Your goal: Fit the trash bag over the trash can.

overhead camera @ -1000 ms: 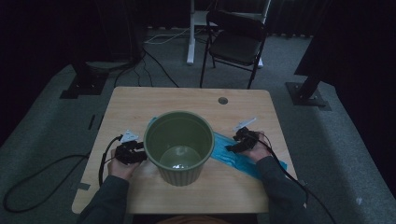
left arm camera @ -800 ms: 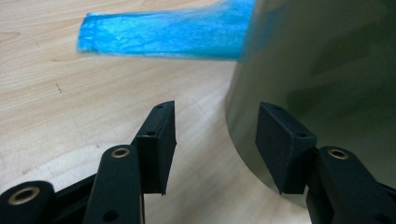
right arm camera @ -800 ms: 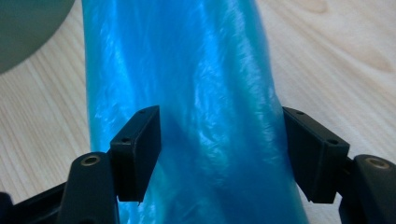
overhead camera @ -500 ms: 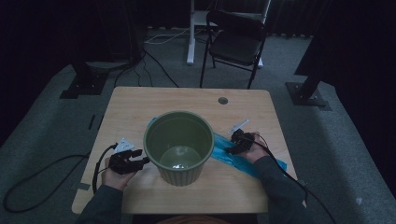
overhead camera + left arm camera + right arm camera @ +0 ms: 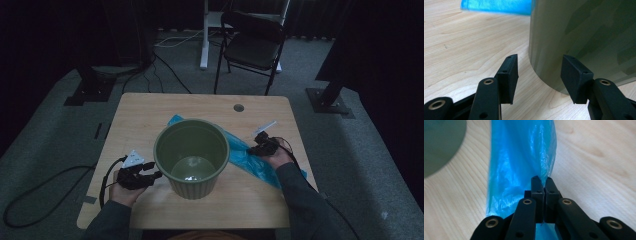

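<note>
The wooden table [image 5: 150, 120] carries a big green bucket [image 5: 191, 156] dead centre, no label or writing readable on it. A blue plastic bag [image 5: 521, 160] trails out from under it toward four o'clock. The right gripper [image 5: 542, 180] has just been closing and now pinches the bag's edge. At eight o'clock, the left gripper [image 5: 539, 75] gapes wide beside the bucket wall, holding nothing.

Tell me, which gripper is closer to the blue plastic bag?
Right. The right gripper is pinching the blue plastic bag; the left gripper sits open across the green bucket from it.
</note>
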A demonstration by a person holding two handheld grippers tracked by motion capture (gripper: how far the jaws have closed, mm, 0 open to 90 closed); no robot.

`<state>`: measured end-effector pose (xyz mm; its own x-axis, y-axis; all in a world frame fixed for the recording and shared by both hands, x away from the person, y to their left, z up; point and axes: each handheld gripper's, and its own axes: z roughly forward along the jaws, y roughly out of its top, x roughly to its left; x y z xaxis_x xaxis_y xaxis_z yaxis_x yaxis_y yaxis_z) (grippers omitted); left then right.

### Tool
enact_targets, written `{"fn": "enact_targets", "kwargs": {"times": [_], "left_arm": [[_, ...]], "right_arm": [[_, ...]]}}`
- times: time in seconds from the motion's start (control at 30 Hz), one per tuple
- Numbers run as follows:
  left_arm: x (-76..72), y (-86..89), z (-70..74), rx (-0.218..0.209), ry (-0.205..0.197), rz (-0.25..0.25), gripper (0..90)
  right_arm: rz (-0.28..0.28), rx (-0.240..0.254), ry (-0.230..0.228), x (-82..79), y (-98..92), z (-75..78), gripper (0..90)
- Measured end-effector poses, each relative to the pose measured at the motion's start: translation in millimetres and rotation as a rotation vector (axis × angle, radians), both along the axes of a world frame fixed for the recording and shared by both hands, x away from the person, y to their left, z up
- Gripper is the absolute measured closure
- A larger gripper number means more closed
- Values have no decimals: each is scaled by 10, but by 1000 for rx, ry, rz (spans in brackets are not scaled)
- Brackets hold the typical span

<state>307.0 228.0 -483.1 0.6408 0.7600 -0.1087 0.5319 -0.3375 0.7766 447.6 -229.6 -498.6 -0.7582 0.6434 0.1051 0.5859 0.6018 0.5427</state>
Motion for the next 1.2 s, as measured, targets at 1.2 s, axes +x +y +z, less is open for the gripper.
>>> {"fn": "enact_targets", "kwargs": {"times": [1.2], "left_arm": [[349,-381,-27,27,-16,-21,487]], "right_arm": [[42,162,-165,163,-89,1237,890]]}}
